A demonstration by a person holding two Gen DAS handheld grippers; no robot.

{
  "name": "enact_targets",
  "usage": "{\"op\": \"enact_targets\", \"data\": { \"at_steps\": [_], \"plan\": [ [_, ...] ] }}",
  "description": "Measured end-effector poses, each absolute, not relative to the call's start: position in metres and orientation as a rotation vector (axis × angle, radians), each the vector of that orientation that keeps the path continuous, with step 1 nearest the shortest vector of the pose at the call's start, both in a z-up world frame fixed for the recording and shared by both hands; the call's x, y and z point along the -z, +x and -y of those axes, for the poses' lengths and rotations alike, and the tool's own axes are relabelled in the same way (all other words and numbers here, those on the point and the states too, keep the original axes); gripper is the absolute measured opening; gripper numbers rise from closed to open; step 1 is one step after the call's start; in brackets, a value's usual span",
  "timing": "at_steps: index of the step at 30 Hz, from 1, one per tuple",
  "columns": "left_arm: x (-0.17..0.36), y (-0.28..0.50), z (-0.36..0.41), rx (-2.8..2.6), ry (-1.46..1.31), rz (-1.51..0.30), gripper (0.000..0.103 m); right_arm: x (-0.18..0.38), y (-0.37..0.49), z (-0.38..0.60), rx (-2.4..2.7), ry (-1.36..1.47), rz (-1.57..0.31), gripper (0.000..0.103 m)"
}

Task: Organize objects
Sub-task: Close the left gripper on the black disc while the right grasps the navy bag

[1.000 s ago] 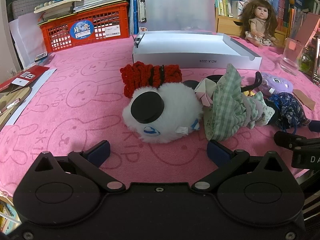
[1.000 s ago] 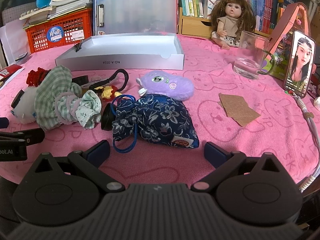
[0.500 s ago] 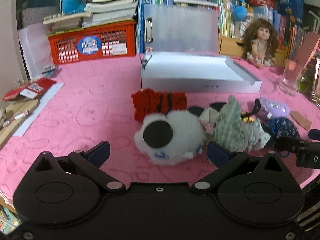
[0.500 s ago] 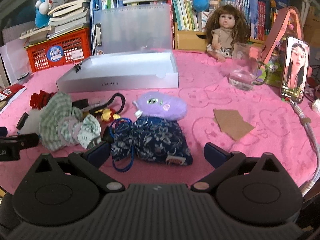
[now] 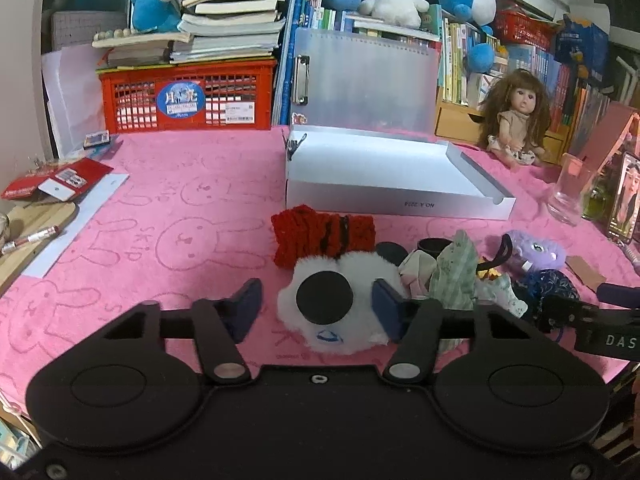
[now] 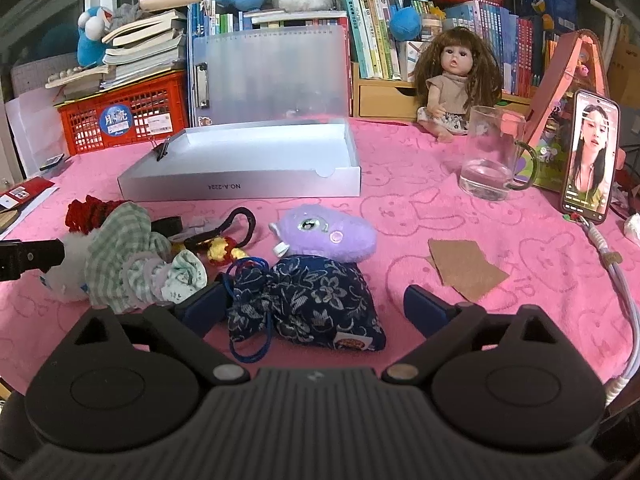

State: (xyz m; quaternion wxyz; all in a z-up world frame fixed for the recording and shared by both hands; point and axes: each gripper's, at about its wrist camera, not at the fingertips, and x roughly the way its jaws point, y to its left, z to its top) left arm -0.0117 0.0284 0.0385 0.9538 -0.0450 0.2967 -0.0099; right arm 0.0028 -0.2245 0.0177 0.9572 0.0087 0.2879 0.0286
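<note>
A white fluffy plush with a black round patch [image 5: 340,308] lies on the pink cloth with a red knitted piece [image 5: 320,236] behind it. My left gripper [image 5: 318,308] is open, its jaws on either side of the plush. A green checked cloth bundle [image 5: 456,276] lies to its right. In the right wrist view a dark blue floral pouch [image 6: 308,308] lies between the jaws of my open right gripper [image 6: 320,310]. A purple plush [image 6: 328,234] sits behind it. An empty white box [image 6: 248,168] stands beyond.
A glass mug [image 6: 492,152], a phone on a stand [image 6: 588,160] and a doll [image 6: 456,84] are at the right. A brown card [image 6: 464,268] lies near the pouch. A red crate [image 5: 188,100] with books and shelves stand at the back.
Both grippers have risen and tilted so more of the shelves shows. The left jaws have narrowed around the white plush; the right jaws have come in around the blue pouch.
</note>
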Motion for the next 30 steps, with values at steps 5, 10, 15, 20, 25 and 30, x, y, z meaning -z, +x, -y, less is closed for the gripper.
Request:
{"op": "enact_targets", "data": {
  "at_steps": [5,10,15,20,25,30],
  "plan": [
    [-0.036,-0.011,-0.029,0.026,-0.104,-0.611,0.048,-0.014,0.006,0.225,-0.071,0.033,-0.597,0.096],
    [-0.036,-0.01,-0.026,0.03,-0.1,-0.606,0.045,-0.012,0.009,0.223,-0.068,0.038,-0.599,0.093],
    [-0.037,-0.01,-0.024,0.034,-0.084,-0.595,0.026,-0.015,0.006,0.221,-0.059,0.016,-0.572,0.09],
    [-0.037,-0.009,-0.021,0.034,-0.056,-0.583,0.025,-0.012,0.009,0.219,-0.061,0.01,-0.586,0.087],
    [-0.036,-0.01,-0.021,0.024,-0.051,-0.571,0.027,-0.007,0.013,0.22,-0.062,0.024,-0.6,0.086],
    [-0.033,-0.01,-0.021,0.006,-0.033,-0.556,0.032,-0.002,0.017,0.219,-0.055,0.015,-0.605,0.088]
  ]
}}
